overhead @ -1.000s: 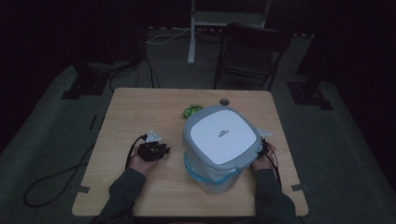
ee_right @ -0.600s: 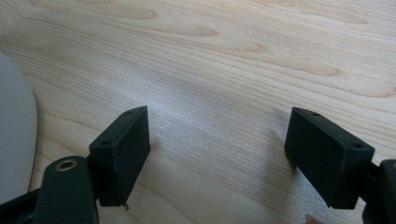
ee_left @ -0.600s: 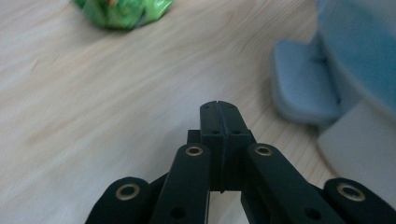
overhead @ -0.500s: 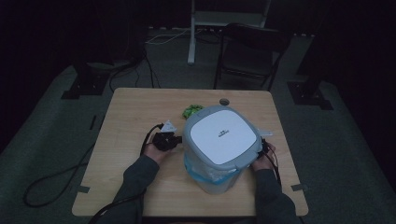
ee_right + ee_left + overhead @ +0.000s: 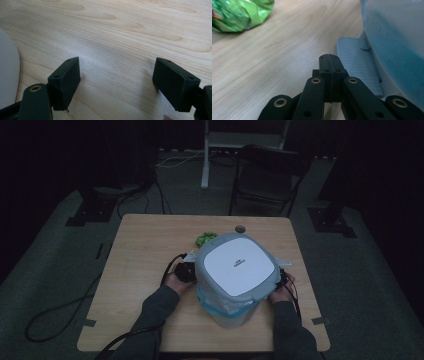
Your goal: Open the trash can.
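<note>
The room was dark around a pale wooden table (image 5: pixel 145 245), with a black chair (image 5: pixel 265 175) and a stand beyond its far edge. Nearest the person, a grey pedal bin (image 5: pixel 235 270) with a bluish liner stood between the two hands. The left gripper (image 5: pixel 329 58) had its jaws pressed together with nothing between them, and they had just been closing; its tip hovered low over the wood, the bin's ribbed foot pedal (image 5: pixel 358 62) just beside it on the right, the bin wall rising behind that. The right gripper (image 5: pixel 115 82) sat at the bin's other flank, jaws spread wide over bare table, gripping nothing. Ahead and to the left of the left gripper lay a crumpled green wrapper (image 5: pixel 239 12), apart from the bin. The risk, judging from this, was that a shut tip pushed onto the pedal off-centre could slide off the ribs or shove the light bin sideways, since the right gripper was not bracing it.
</note>
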`<state>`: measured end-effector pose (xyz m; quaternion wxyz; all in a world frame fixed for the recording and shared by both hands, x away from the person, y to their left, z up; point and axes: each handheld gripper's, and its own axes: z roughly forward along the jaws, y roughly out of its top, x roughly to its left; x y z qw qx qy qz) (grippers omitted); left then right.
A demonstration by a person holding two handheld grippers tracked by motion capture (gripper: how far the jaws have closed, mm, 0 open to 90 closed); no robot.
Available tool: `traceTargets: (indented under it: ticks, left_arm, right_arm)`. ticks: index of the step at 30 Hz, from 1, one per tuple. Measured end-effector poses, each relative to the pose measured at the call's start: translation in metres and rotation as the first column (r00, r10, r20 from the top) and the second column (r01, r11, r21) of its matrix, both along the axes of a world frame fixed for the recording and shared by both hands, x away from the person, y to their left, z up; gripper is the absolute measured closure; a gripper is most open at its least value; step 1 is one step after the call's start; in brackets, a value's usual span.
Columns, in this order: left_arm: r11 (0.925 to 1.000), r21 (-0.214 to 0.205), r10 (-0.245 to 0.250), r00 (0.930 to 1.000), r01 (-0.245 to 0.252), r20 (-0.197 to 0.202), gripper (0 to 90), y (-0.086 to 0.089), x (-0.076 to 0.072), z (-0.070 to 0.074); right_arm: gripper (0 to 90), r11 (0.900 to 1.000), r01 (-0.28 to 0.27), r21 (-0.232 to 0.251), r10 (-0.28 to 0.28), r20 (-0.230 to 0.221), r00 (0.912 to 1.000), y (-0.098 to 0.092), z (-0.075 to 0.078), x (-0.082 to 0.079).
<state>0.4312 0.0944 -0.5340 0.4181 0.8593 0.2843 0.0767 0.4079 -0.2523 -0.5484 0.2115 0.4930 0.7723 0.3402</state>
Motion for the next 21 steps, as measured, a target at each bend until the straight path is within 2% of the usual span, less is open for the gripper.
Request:
traceTargets:
  ticks: [2,7,10,14,18,19,21]
  left_arm:
    - [0.9997,-0.022,0.003,1.0,-0.003,-0.008,90.0,0.001,0.001,-0.002]
    - [1.0,0.0,-0.002,1.0,0.002,0.001,90.0,0.0,0.002,-0.001]
    - [0.9998,-0.014,0.01,1.0,-0.01,0.001,90.0,0.0,0.005,-0.001]
    - [0.9995,-0.004,0.03,0.9995,-0.03,0.013,90.0,-0.003,0.009,-0.001]
    - [0.9992,0.038,0.013,0.9999,-0.013,-0.003,90.0,-0.01,0.009,-0.01]
    - [0.9998,0.01,0.015,0.9999,-0.015,0.008,90.0,-0.008,0.009,-0.008]
    - [0.9968,-0.061,0.051,0.9987,-0.051,-0.004,90.0,-0.002,0.011,-0.004]
  right_arm:
    - [21.2,1.0,0.0,0.0,0.0,0.0,1.0,0.0,0.0,0.0]
    - [21.2,1.0,0.0,0.0,0.0,0.0,1.0,0.0,0.0,0.0]
    - [21.2,1.0,0.0,0.0,0.0,0.0,1.0,0.0,0.0,0.0]
    - [21.2,1.0,0.0,0.0,0.0,0.0,1.0,0.0,0.0,0.0]
    - [21.1,1.0,0.0,0.0,0.0,0.0,1.0,0.0,0.0,0.0]
    - [21.2,1.0,0.0,0.0,0.0,0.0,1.0,0.0,0.0,0.0]
    - [21.2,1.0,0.0,0.0,0.0,0.0,1.0,0.0,0.0,0.0]
